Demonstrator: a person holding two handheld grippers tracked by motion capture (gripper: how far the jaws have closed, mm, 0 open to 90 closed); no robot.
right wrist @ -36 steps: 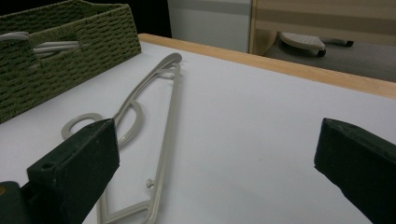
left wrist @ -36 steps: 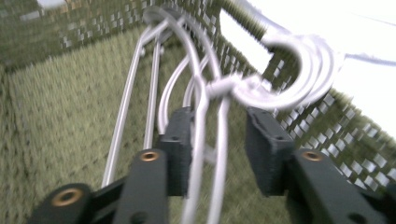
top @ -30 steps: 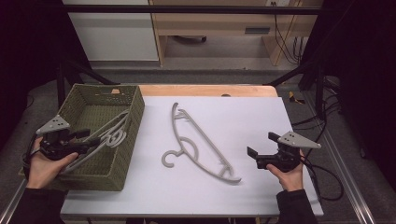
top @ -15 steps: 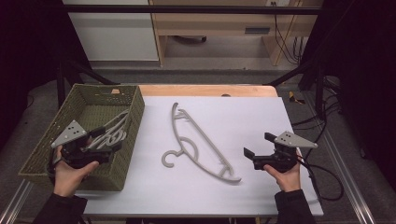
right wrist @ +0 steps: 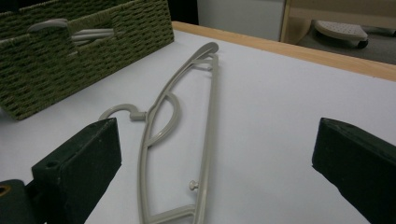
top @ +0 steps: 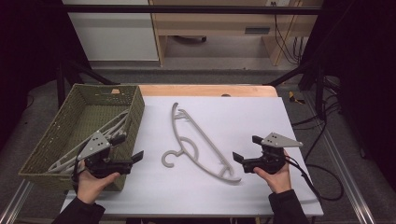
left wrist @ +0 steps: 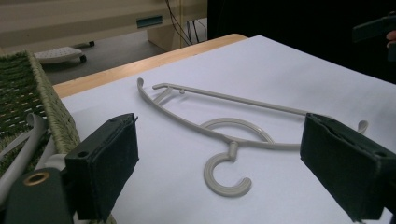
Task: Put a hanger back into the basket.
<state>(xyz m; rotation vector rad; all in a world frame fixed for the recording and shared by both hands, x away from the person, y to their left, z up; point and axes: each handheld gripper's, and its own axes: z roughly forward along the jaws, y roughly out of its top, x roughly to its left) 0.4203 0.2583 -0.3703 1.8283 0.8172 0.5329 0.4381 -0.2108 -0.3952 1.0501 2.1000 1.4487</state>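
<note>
A grey plastic hanger (top: 183, 149) lies flat on the white table top, its hook toward the left gripper. My left gripper (top: 130, 147) hovers over the near right corner of the green woven basket (top: 51, 135). Its jaws have just been opening and stand open with nothing between them. In the left gripper view the hanger (left wrist: 231, 142) lies beyond the jaws of that gripper (left wrist: 233, 170). My right gripper (top: 246, 148) is open just right of the hanger's near end. In the right gripper view the hanger (right wrist: 212, 112) runs away between that gripper's (right wrist: 219, 163) wide jaws, untouched.
Other grey hangers (top: 112, 126) lie inside the basket, whose wall (right wrist: 70, 60) stands left of the loose hanger. A wooden strip (top: 210, 90) borders the table's far edge. A cable (top: 313, 179) trails from the right gripper.
The left gripper has moved right, from over the basket's inside to its near right corner, and its jaws have spread wider. The right gripper has shifted slightly left toward the hanger.
</note>
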